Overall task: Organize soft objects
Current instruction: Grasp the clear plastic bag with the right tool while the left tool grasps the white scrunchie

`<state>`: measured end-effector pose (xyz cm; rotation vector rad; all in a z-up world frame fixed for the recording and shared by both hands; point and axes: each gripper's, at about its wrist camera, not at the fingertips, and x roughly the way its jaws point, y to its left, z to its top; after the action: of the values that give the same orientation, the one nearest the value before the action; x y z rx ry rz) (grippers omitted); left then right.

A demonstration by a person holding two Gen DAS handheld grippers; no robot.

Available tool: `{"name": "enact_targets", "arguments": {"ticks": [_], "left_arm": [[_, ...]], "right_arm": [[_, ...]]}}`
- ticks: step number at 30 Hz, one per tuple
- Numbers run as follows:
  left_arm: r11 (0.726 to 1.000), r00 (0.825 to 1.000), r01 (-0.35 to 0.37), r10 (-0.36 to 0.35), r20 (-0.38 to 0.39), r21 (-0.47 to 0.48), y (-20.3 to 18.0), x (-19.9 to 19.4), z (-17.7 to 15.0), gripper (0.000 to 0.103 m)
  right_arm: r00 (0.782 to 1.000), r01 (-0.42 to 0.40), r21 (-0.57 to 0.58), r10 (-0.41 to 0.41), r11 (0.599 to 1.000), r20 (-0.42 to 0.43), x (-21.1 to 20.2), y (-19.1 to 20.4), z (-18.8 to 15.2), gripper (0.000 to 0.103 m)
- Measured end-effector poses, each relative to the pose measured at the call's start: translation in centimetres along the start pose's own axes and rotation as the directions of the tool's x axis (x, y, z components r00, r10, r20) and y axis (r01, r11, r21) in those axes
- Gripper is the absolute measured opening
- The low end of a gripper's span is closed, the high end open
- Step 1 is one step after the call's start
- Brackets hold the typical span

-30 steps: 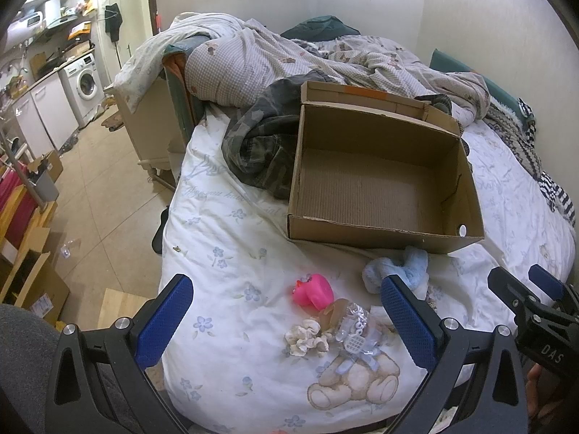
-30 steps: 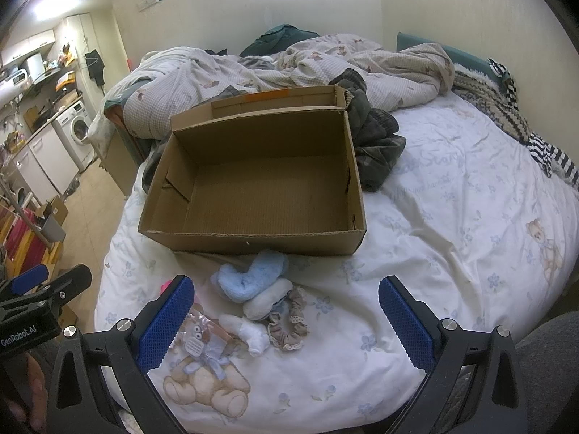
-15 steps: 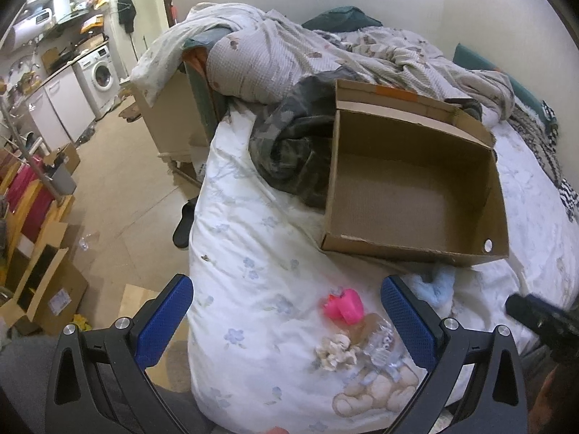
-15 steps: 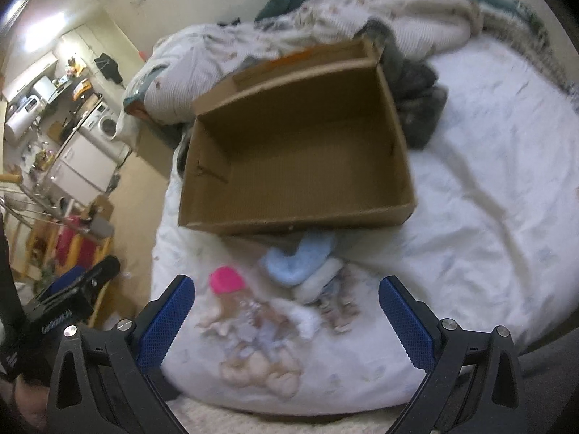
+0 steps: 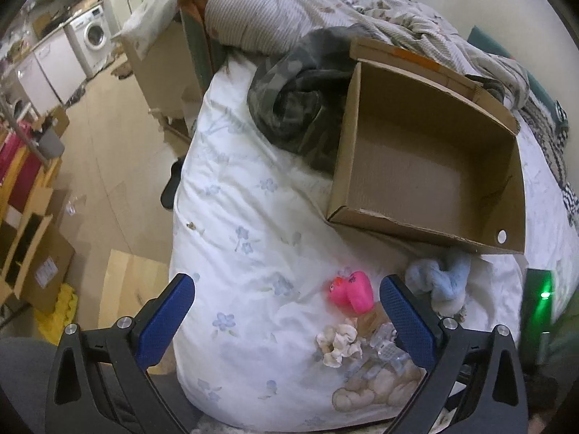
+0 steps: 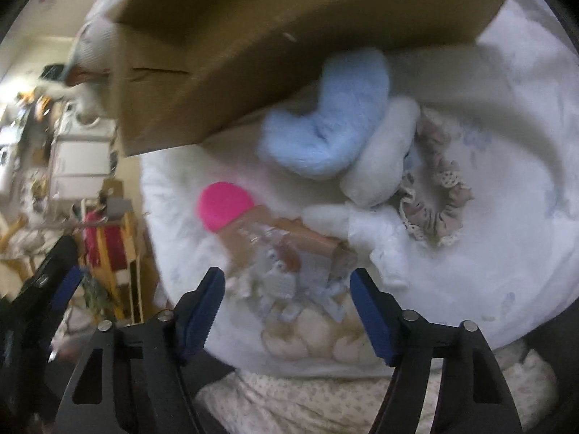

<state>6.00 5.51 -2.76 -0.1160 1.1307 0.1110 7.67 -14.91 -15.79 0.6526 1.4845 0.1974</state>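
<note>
An empty cardboard box [image 5: 427, 166] lies on the bed; its near wall fills the top of the right wrist view [image 6: 253, 36]. Before it lies a pile: a pink rubber duck [image 5: 353, 291] [image 6: 224, 204], a light blue plush [image 5: 443, 280] [image 6: 333, 123], a white plush [image 6: 383, 155], a beige lace scrunchie [image 6: 438, 199], a cream scrunchie [image 5: 340, 343] and a clear packet with hair clips [image 6: 286, 253]. My right gripper [image 6: 287, 316] is open, low over the packet. My left gripper [image 5: 289, 320] is open, left of the pile, above the sheet.
A camouflage garment [image 5: 300, 108] lies left of the box, a rumpled duvet [image 5: 289, 11] behind it. The bed's left edge [image 5: 177, 217] drops to a floor with cardboard boxes [image 5: 32, 253] and a washing machine [image 5: 94, 36].
My right gripper has dropped down close to the pile and its jaws have narrowed a little. My left gripper has drifted left and back toward the bed's edge.
</note>
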Motion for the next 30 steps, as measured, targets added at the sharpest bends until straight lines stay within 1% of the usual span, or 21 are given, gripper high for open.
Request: {"name": "enact_targets", "arguments": {"ticks": [2, 3, 5, 8, 10, 11, 12, 13, 15, 18, 19, 20, 21, 22, 23, 27, 29, 30], "left_arm": [[1.000, 1.000, 0.004, -0.004, -0.006, 0.002, 0.0, 0.3, -0.1, 0.102], [1.000, 1.000, 0.005, -0.005, -0.008, 0.002, 0.0, 0.4, -0.1, 0.102], [1.000, 1.000, 0.010, -0.010, -0.015, -0.005, 0.2, 0.7, -0.1, 0.102], [1.000, 0.999, 0.016, -0.016, -0.038, -0.018, 0.3, 1.2, -0.1, 0.102], [1.000, 0.998, 0.020, -0.021, -0.051, -0.023, 0.2, 1.5, -0.1, 0.102], [1.000, 0.998, 0.020, -0.021, -0.059, -0.022, 0.1, 1.7, -0.2, 0.102], [1.000, 0.998, 0.020, -0.021, -0.065, -0.020, 0.1, 1.8, -0.2, 0.102], [1.000, 0.997, 0.019, -0.020, -0.072, -0.016, 0.1, 1.9, -0.3, 0.102], [1.000, 0.995, 0.020, -0.021, -0.095, -0.009, 0.1, 2.3, -0.6, 0.102], [1.000, 0.989, 0.025, -0.027, -0.143, -0.017, 0.4, 3.3, -1.1, 0.102], [0.999, 0.986, 0.033, -0.038, -0.161, -0.030, 0.6, 3.6, -1.3, 0.101], [0.998, 0.982, 0.041, -0.048, -0.180, -0.044, 0.8, 4.0, -1.5, 0.098], [0.997, 0.978, 0.049, -0.058, -0.200, -0.054, 0.9, 4.4, -1.6, 0.091], [0.997, 0.974, 0.054, -0.066, -0.218, -0.060, 1.0, 4.8, -1.8, 0.083], [0.996, 0.968, 0.064, -0.077, -0.239, -0.065, 0.9, 5.2, -2.0, 0.080], [0.995, 0.953, 0.090, -0.100, -0.285, -0.047, -0.1, 6.2, -2.7, 0.077], [0.994, 0.945, 0.103, -0.107, -0.308, -0.031, -0.8, 6.8, -3.1, 0.072], [0.994, 0.941, 0.107, -0.110, -0.320, -0.025, -1.0, 7.1, -3.4, 0.068]], "right_arm": [[1.000, 0.023, 0.021, -0.024, 1.000, 0.006, 1.0, 0.1, 0.0, 0.075], [0.999, 0.045, 0.016, -0.045, 0.999, 0.009, 1.3, 0.3, -0.1, 0.068], [0.997, 0.077, -0.002, -0.077, 0.997, 0.009, 1.7, 0.6, -0.1, 0.062], [0.996, 0.093, -0.026, -0.093, 0.995, 0.010, 2.5, 0.7, -0.2, 0.062], [0.994, 0.108, -0.048, -0.108, 0.993, 0.017, 2.6, 1.0, -0.3, 0.052], [0.993, 0.113, -0.061, -0.112, 0.992, 0.023, 2.9, 1.2, -0.4, 0.045], [0.993, 0.112, -0.075, -0.111, 0.991, 0.027, 2.9, 1.4, -0.5, 0.037], [0.994, 0.107, -0.083, -0.104, 0.991, 0.034, 3.2, 1.3, -0.5, 0.036], [0.996, 0.088, -0.095, -0.085, 0.992, 0.037, 2.5, 1.2, -1.1, 0.023], [0.999, 0.044, -0.116, -0.041, 0.992, 0.032, 0.8, 1.4, -1.6, 0.018], [0.999, 0.034, -0.130, -0.031, 0.991, 0.032, 0.1, 1.5, -1.7, 0.017], [0.999, 0.024, -0.141, -0.019, 0.990, 0.033, -0.7, 1.5, -1.7, 0.009], [1.000, 0.007, -0.147, -0.002, 0.989, 0.030, -1.3, 1.6, -1.8, 0.006], [0.999, -0.009, -0.152, 0.014, 0.988, 0.030, -2.1, 1.7, -1.7, 0.006], [0.999, -0.022, -0.159, 0.029, 0.987, 0.041, -2.9, 1.7, -1.7, 0.006], [0.994, -0.037, -0.208, 0.057, 0.977, 0.093, -5.3, 1.7, -1.1, 0.006], [0.991, -0.059, -0.203, 0.082, 0.977, 0.103, -5.6, 1.3, -0.6, 0.006], [0.989, -0.075, -0.197, 0.098, 0.978, 0.109, -5.7, 1.1, -0.4, 0.006]]}}
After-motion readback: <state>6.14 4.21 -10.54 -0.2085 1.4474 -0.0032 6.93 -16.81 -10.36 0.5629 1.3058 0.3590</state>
